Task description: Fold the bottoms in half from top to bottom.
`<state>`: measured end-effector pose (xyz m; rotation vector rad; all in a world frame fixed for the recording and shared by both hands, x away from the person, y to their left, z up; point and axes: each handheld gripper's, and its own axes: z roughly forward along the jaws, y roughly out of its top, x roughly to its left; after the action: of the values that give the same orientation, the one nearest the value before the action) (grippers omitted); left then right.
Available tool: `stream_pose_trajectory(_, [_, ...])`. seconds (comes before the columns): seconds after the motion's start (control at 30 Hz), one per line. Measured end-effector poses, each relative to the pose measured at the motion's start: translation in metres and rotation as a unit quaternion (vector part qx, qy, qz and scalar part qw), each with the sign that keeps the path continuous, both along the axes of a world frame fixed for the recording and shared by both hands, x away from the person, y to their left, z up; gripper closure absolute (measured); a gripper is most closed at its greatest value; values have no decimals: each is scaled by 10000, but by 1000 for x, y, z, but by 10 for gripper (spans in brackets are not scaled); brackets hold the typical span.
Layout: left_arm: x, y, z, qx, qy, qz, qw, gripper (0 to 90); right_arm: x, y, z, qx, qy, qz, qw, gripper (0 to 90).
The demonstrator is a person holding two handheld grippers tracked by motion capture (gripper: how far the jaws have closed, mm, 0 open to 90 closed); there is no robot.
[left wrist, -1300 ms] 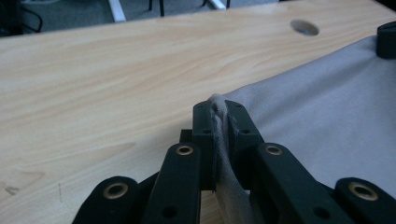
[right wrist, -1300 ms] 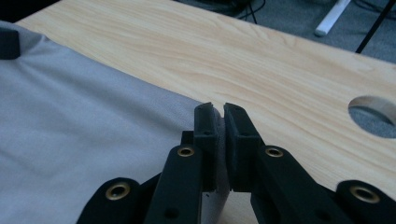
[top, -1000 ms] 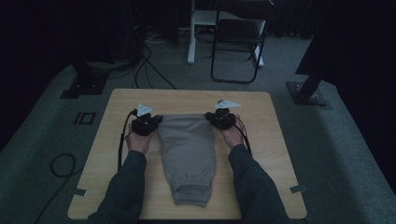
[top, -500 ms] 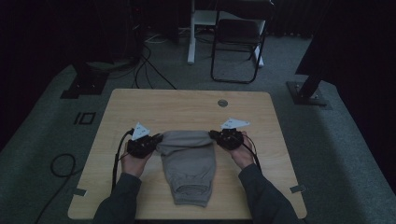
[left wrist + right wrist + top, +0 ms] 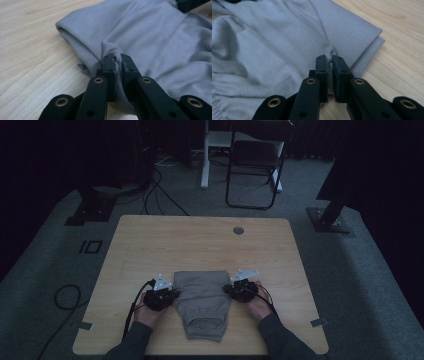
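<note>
Partly hidden grey garment [image 5: 202,297] fold, pinched edges inside left tool [image 5: 117,63], right tool [image 5: 330,62]

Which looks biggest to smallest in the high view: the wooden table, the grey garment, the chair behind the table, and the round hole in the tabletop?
1. wooden table
2. grey garment and chair: alike in spread; the chair is farther off and part hidden, so unranked
3. round hole
</note>
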<state>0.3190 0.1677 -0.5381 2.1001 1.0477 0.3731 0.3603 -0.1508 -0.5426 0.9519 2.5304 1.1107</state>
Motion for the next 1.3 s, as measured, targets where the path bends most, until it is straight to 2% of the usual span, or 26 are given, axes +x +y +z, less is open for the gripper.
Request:
stream_pose_trajectory(0.2, [11, 0, -3, 69, -64, 127, 9999, 841, 9, 2, -1, -61, -78, -103, 9999, 843])
stream_pose_trajectory(0.33, [22, -1, -4, 144, -138, 223, 9996, 841, 20, 4, -2, -4, -88, -236, 9997, 842])
stream_pose_trajectory(0.6, [39, 1, -6, 136, -191, 409, 9989, 841, 40, 7, -3, 54, -63, -425, 9991, 841])
stream_pose_trajectory(1.03, [69, 6, -7, 43, -181, 814, 9965, 841, 69, 19, -2, -8, -29, -647, 9979, 841])
stream_pose_trajectory(1.17, [79, 8, -8, 23, -183, 940, 9954, 841, 82, 24, -2, 56, 2, -810, 9967, 841])
stream_pose_trajectory(1.3, [91, 11, -9, -170, -107, 1169, 9929, 841, 93, 30, -2, 73, 38, -976, 9952, 841])
